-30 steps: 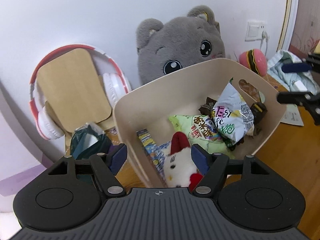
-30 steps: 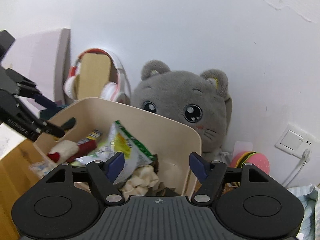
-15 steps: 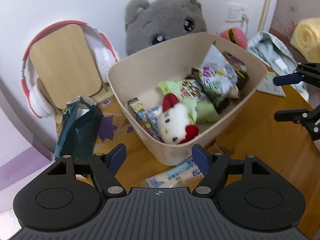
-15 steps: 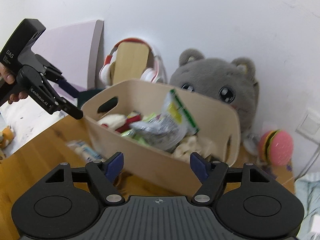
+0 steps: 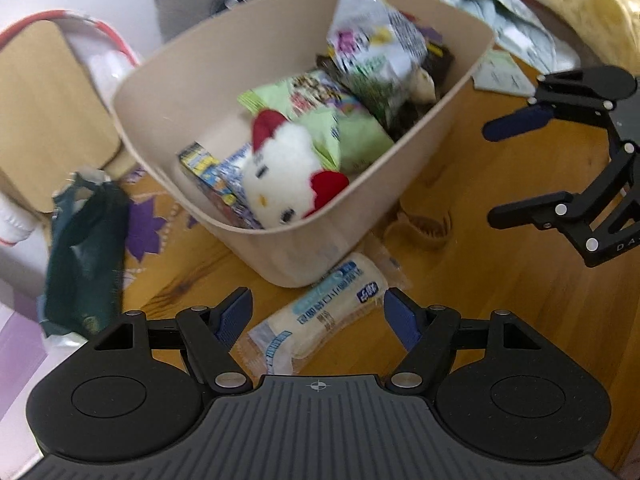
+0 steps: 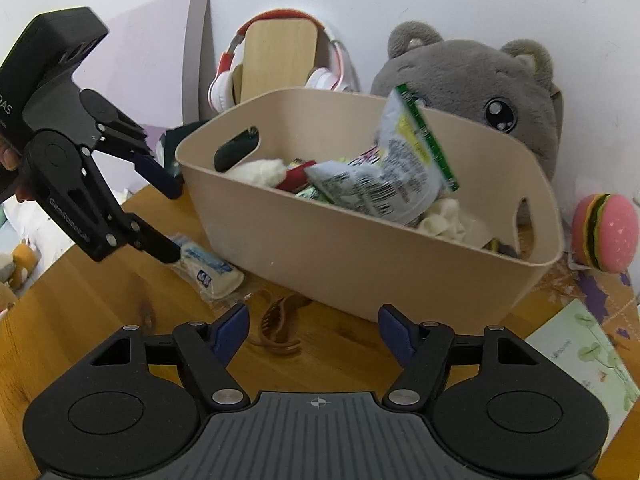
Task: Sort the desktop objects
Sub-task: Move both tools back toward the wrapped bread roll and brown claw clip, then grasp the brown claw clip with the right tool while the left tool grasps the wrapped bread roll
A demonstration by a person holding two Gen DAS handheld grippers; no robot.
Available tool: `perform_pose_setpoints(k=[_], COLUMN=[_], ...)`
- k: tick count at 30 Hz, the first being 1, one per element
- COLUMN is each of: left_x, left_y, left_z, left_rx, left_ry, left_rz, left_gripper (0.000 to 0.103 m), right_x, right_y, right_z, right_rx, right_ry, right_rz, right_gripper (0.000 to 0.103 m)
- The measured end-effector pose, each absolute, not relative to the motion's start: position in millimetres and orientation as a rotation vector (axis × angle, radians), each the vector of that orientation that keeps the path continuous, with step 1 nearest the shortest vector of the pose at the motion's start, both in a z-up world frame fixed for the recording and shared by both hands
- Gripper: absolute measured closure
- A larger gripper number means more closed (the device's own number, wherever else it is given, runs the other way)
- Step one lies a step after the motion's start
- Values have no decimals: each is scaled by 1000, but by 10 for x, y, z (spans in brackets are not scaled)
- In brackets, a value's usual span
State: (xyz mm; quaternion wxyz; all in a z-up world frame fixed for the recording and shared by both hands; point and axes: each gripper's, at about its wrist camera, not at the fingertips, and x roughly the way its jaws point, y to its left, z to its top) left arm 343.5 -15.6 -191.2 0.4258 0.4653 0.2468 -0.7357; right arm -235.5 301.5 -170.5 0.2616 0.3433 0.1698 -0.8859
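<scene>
A beige bin (image 5: 168, 92) (image 6: 360, 256) on the wooden table holds snack bags and a white kitty plush (image 5: 284, 180). In front of it lies a white wrapped snack packet (image 5: 320, 316) (image 6: 208, 270). My left gripper (image 5: 318, 304) (image 6: 171, 222) hangs open over that packet, its pads apart from the wrapper on either side. A brown hair claw clip (image 6: 276, 324) (image 5: 420, 228) lies beside the packet. My right gripper (image 6: 312, 316) (image 5: 493, 174) is open just above and to the right of the clip, with nothing held.
A grey cat plush (image 6: 480, 80) and headphones on a wooden stand (image 6: 276, 60) stand behind the bin. A dark green bag (image 5: 84, 256) lies left of it. A burger toy (image 6: 604, 232) and a printed card (image 6: 584, 356) are to its right.
Both grippers have come down toward the table and tipped downward. The snack packet and the hair clip in front of the bin have come into view beneath them.
</scene>
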Motion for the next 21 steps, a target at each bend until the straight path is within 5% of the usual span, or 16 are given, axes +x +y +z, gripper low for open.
perform_pose_setpoints(k=[21], left_x=[3450], left_y=[-409], left_z=[-2368], left_rx=[1284], left_ry=[658], left_rz=[-1906], left_gripper=[29], right_x=[-2645], right_y=[2722], right_z=[-2128], right_rx=[1055], right_ry=[542], right_rz=[-2310], right_gripper=[36])
